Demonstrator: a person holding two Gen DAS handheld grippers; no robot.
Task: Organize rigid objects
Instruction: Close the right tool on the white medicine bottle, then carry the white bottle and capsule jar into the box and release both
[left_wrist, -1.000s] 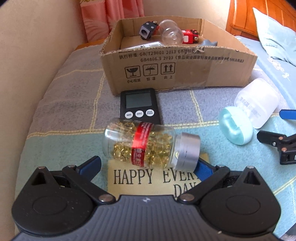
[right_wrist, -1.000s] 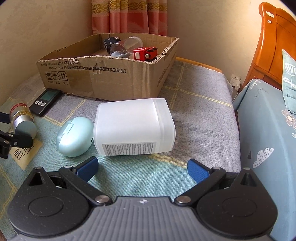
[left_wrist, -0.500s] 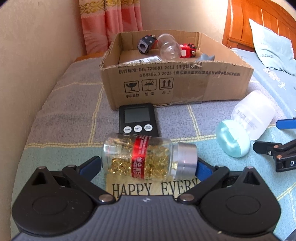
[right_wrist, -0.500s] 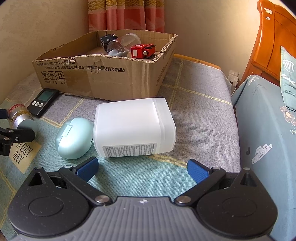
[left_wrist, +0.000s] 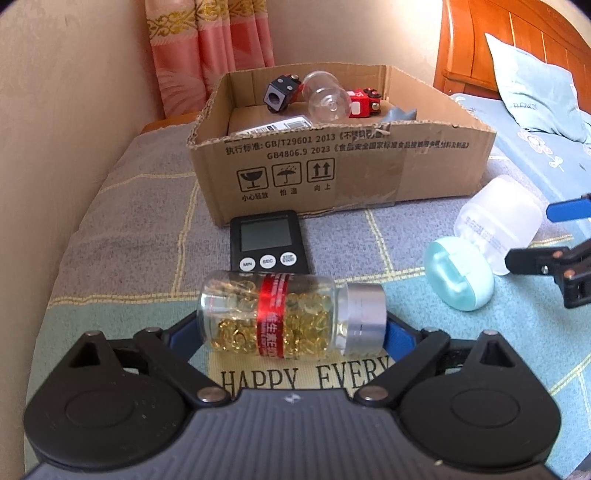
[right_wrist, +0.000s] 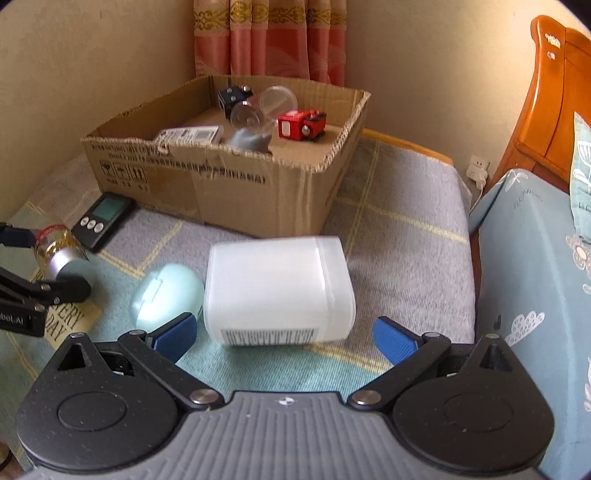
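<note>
Left gripper (left_wrist: 291, 325) and right gripper (right_wrist: 284, 334): each is built on a ribbed grey housing marked with a small white logo at its upper edge. Two rounded black plates, each embossed with a circle and pierced by a triangular opening, are mounted on either side. Black linkage arms are joined by silver screws and pivot pins. The fingers (right_wrist: 393, 338) are faced with blue pads. White lettering is printed on the left gripper's side.
</note>
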